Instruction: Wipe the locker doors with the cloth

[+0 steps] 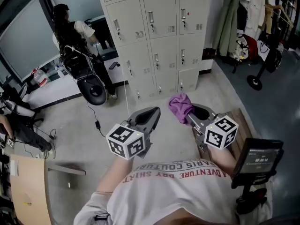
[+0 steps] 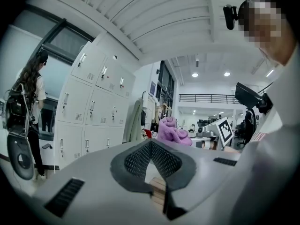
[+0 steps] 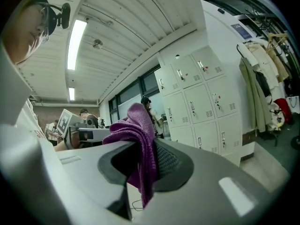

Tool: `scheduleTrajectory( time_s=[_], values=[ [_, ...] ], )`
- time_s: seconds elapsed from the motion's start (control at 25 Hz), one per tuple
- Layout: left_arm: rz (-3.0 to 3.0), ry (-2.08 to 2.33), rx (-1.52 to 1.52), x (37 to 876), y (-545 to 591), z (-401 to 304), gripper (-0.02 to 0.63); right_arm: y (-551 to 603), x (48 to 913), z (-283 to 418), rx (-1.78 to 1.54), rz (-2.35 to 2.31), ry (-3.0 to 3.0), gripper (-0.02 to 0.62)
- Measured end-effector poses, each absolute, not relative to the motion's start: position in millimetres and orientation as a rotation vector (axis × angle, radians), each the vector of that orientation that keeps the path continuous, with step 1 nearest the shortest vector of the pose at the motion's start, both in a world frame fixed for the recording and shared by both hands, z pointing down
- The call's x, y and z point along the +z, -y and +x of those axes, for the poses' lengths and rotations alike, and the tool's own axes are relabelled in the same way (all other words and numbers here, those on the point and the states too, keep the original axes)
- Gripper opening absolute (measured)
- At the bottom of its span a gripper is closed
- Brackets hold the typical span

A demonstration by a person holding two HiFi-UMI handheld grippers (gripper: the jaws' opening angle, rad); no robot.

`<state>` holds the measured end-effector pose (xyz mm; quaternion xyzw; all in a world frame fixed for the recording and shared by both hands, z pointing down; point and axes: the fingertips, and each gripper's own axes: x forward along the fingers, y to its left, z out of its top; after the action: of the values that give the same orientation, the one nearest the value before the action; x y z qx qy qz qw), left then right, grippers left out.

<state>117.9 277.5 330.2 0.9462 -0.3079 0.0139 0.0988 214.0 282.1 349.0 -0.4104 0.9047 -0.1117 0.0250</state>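
The cream locker bank [image 1: 159, 36] stands ahead across the floor, all doors closed; it also shows in the left gripper view [image 2: 93, 111] and the right gripper view [image 3: 201, 107]. A purple cloth [image 1: 179, 105] is bunched at the tip of my right gripper [image 1: 190, 115], which is shut on it. In the right gripper view the cloth [image 3: 133, 125] hangs between the pads of that gripper [image 3: 145, 144]. My left gripper [image 1: 153, 111] is held beside it, shut with nothing in it [image 2: 151, 144]. Both grippers are well short of the lockers.
A person with a backpack [image 1: 70, 29] stands at the lockers' left end, by a black chair [image 1: 91, 86]. Coats [image 1: 243, 18] hang on a rack at the right. A screen on a stand [image 1: 258, 158] is close at my right, and a wooden desk [image 1: 26, 186] at my left.
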Motion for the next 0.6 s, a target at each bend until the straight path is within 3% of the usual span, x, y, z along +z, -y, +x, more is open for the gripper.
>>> scheduleTrajectory(
  time_s=[0.6],
  values=[
    [2.84,0.826,0.041,337.7,-396.4,54.7,0.0,-403.2,354.1,150.8,-0.346,-1.346,-2.737,0.071]
  ],
)
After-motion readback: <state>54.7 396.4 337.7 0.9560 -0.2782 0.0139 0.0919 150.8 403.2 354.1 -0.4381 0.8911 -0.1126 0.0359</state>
